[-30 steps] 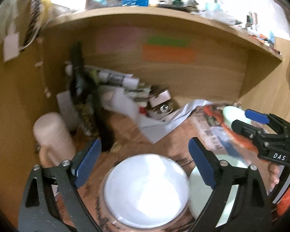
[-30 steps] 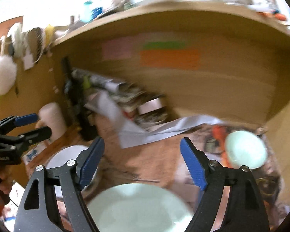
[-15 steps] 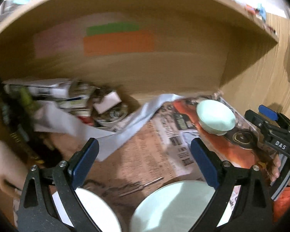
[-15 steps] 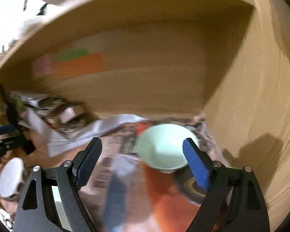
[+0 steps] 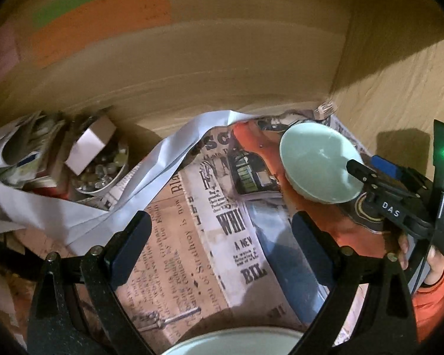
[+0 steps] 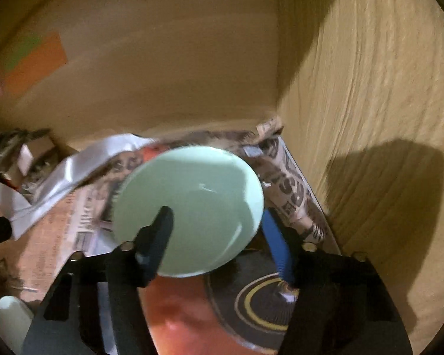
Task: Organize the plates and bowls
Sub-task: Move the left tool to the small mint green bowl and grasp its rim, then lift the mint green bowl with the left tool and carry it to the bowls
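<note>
A mint-green bowl (image 6: 189, 210) sits on newspaper near the shelf's right back corner and also shows in the left wrist view (image 5: 316, 165). My right gripper (image 6: 219, 230) straddles its near right rim, one finger (image 6: 159, 230) over the inside and the blue pad (image 6: 276, 245) outside. The jaws are closing, with a gap still between pads and wall. From the left wrist view the right gripper (image 5: 370, 167) is at the bowl's right edge, held by a hand in an orange sleeve. My left gripper (image 5: 219, 233) hangs open over the newspaper with nothing between its fingers. A pale plate rim (image 5: 236, 340) lies just below it.
Newspaper (image 5: 192, 236) lines the shelf floor, crossed by a crumpled white paper strip (image 5: 168, 162). Clutter fills the back left: a tin of small bits (image 5: 103, 174) and a small box (image 5: 88, 145). The wooden side wall (image 6: 370, 118) stands close on the right. Another pale dish (image 6: 11, 319) lies at the lower left.
Both views have swung right and down towards the corner. The right gripper has come down onto the mint bowl and its jaws have narrowed around the rim. The white plate left the left view.
</note>
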A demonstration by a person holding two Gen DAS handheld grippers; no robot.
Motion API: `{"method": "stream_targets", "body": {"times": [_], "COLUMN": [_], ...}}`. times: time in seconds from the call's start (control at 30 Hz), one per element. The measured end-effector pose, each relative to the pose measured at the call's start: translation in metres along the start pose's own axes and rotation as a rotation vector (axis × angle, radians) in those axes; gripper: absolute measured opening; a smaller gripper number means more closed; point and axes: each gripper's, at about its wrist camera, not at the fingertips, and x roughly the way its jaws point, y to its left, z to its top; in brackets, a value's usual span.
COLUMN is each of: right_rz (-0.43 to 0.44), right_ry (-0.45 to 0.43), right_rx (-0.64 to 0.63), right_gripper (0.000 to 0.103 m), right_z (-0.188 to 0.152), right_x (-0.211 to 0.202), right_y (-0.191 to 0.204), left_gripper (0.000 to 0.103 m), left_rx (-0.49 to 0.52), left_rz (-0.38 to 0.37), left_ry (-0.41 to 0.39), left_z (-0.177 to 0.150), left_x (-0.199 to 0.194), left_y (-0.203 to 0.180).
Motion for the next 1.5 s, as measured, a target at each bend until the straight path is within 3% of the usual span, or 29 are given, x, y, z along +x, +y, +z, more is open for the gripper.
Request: {"method": "stream_targets", "body": {"times": [0.17,0.3,0.47,0.63,0.77,0.97,1.07,1.13,1.3,1.5], "right_rz": [-0.014,0.011,0.018,0.084,0.14,0.208,0.199,0.211,0.226,0.21], "right_ry": [0.049,0.107,0.114,0.13,0.143,0.173,0.158,0.162,0.161,0.154], "right_rx": [0.032,0.056,0.055,0.011,-0.055,-0.086,-0.08,-0.066,-0.067,-0.063], "right_gripper": [0.044,0.027,0.024,0.021,0.021,0.021,0.021,0.021,0.021,0.02], "right_z": [-0.006,-0.009,-0.01,-0.015,-0.022,-0.025,-0.027,-0.026,-0.023,-0.022], "right_x": [0.02,0.035,0.038,0.03,0.019,0.013,0.01,0.012,0.017,0.013], "right_y": [-0.013,-0.02,-0.02,-0.011,0.0,0.016,0.015,0.017,0.018,0.019], "left_gripper": [0.097,0.097,0.097,0.081,0.076,0.047,0.039,0.028,0.012,0.012], "left_rx": [0.027,0.062,0.094,0.082,0.055,0.033,0.031,0.047,0.099,0.113], "left_rz": [0.009,0.034,0.037,-0.001,-0.026,-0.059,-0.087,-0.104,-0.103,-0.078], "left_ry": [0.023,0.015,0.022,0.059,0.097,0.202,0.206,0.205,0.211,0.225], "left_z": [0.013,0.017,0.016,0.019,0.019,0.014,0.012,0.011,0.011,0.012], "left_x": [0.018,0.028,0.042,0.055,0.066,0.089,0.091,0.09,0.091,0.089], "left_y": [-0.005,-0.01,-0.016,-0.015,-0.011,-0.007,-0.007,-0.011,-0.024,-0.029]}}
